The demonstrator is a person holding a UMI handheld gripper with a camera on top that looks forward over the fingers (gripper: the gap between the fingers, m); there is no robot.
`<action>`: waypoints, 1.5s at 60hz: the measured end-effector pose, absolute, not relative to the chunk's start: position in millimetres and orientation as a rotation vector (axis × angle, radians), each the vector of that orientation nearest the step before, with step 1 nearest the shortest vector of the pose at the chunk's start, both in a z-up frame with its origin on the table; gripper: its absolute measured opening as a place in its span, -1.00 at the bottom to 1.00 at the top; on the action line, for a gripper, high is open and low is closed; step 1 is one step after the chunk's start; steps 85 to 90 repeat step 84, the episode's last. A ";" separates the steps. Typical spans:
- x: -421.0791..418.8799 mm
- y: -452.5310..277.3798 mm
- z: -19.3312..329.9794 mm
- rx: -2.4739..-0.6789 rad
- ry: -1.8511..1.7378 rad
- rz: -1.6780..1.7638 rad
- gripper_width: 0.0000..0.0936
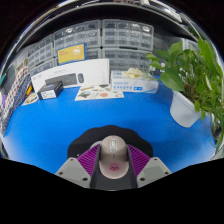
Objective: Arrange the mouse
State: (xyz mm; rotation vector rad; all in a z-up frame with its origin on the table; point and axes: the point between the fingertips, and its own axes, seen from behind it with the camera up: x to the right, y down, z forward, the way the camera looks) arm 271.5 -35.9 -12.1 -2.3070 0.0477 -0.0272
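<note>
So the hand-held gripper [113,168] is clamping the mouse [114,152] right between its two purple pads, both fingers pressing its sides, probably so it doesn't slip while being carried. The mouse is sitting over a dark round mat [112,138] on the blue surface [60,125], which looks like its intended spot. Further back, a white box [72,74], some leaflets [98,93] and a plant [190,70] are lining the far edge, well apart from it.

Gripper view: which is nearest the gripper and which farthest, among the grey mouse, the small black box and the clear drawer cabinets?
1. Grey computer mouse: between the gripper fingers.
2. Small black box: beyond, left, on the blue table.
3. Clear plastic drawer cabinets: farthest, along the back.
</note>
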 end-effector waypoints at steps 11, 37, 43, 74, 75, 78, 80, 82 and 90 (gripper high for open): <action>268.5 -35.9 -12.5 -2.338 0.053 0.024 0.22; 253.3 -41.0 117.5 -2.237 0.012 0.018 0.85; 255.6 -40.3 167.8 -2.144 0.030 0.011 0.85; 246.5 -65.8 228.4 -2.071 0.008 -0.004 0.83; 246.4 -66.2 227.4 -2.073 0.006 -0.006 0.83; 245.4 -67.1 224.6 -2.080 0.003 -0.007 0.83; 243.6 -67.4 222.6 -2.085 0.003 -0.010 0.83; 243.1 -67.7 221.3 -2.088 0.003 -0.013 0.83; 242.5 -67.8 220.5 -2.088 0.001 -0.014 0.83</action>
